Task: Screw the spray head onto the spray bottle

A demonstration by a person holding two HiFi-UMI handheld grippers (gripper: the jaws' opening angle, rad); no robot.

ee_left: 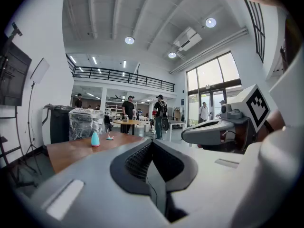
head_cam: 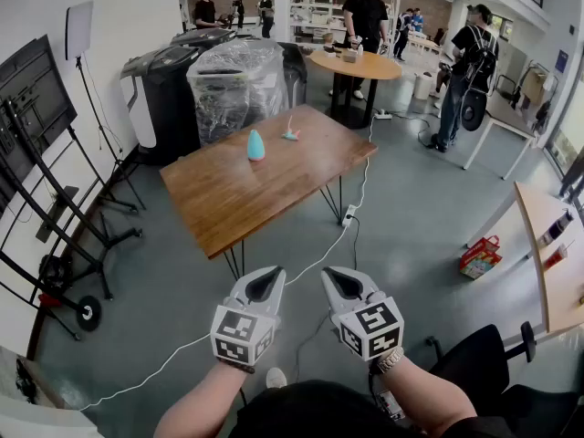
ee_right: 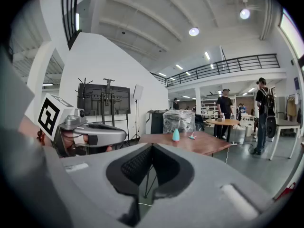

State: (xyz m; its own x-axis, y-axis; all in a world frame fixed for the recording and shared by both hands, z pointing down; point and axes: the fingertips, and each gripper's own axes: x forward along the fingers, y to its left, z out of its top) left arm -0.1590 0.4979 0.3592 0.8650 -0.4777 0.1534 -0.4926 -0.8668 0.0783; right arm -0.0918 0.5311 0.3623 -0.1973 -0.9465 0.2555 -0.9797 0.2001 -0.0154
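A small teal spray bottle (head_cam: 256,145) stands upright on the wooden table (head_cam: 228,199), far ahead of me. The teal and pink spray head (head_cam: 290,135) lies on the table just right of the bottle, apart from it. Both also show small in the left gripper view, the bottle (ee_left: 95,138) and the spray head (ee_left: 110,137), and in the right gripper view, the bottle (ee_right: 175,135) and the spray head (ee_right: 192,137). My left gripper (head_cam: 269,278) and right gripper (head_cam: 334,277) are held side by side over the floor, well short of the table. Both are shut with nothing in them.
A plastic-wrapped bin (head_cam: 239,82) and dark bins (head_cam: 169,89) stand behind the table. A white cable (head_cam: 319,258) runs across the floor. A screen on a wheeled stand (head_cam: 36,153) is at the left. People stand round a round table (head_cam: 354,65) at the back. A black chair (head_cam: 484,368) is at my right.
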